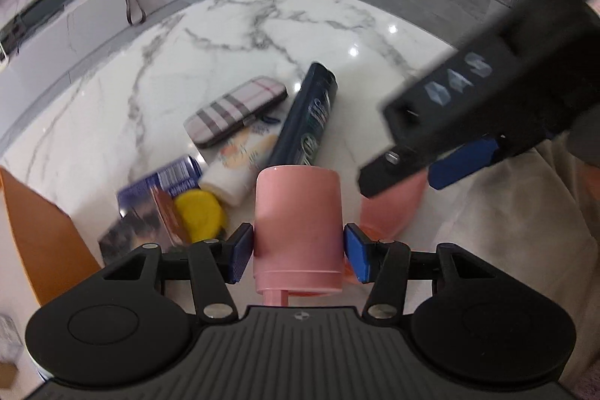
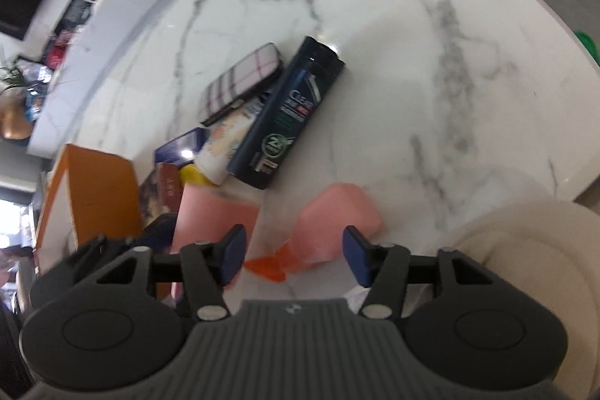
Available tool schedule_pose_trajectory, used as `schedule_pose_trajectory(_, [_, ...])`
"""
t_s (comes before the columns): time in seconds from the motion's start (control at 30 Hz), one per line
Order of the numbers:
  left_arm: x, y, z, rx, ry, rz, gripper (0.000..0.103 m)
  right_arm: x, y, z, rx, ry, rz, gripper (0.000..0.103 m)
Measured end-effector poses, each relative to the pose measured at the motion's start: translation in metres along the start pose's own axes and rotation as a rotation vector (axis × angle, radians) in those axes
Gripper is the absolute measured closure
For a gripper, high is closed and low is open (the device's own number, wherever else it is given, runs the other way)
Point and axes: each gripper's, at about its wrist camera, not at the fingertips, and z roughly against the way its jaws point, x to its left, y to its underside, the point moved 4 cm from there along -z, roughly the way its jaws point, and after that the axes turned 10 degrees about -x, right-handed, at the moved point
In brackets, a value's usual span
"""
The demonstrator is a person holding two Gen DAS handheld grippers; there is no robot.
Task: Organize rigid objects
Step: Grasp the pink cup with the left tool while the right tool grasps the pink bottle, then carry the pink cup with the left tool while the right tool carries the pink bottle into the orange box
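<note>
Gripping pink cap (image 1: 298, 223) in left gripper (image 1: 298, 252), keeping it clear of shampoo bottle (image 1: 305, 120); right gripper (image 2: 292, 255) hanging unclenched above pink bottle (image 2: 337, 216), near shampoo bottle's base.

Pink bottle (image 1: 298, 223) base hidden behind left tongs (image 1: 298, 252) body. Second pink bottle (image 2: 337, 218): motion-blurred, lower end hidden behind right tongs (image 2: 294, 255); in left wrist view mostly covered by right tongs' black housing. Box (image 1: 157, 208) near desk's (image 1: 262, 25) near-left edge blurred, print unreadable. White tube (image 1: 240, 160) partly under plaid case (image 1: 236, 111). Orange box (image 2: 93, 190) cut by frame edge in left wrist view.
</note>
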Motion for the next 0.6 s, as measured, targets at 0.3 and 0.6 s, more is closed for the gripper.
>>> schedule_pose_trajectory(0.3, [0.011,0.023,0.008,0.004,-0.071,0.122,0.043,0.004,0.002,-0.032,-0.003,0.165,0.034,0.042])
schedule_pose_trajectory(0.6, [0.041,0.053,0.018,0.094,-0.146,0.329,0.042,0.021,0.015,-0.043,-0.055,0.14,0.289,0.055])
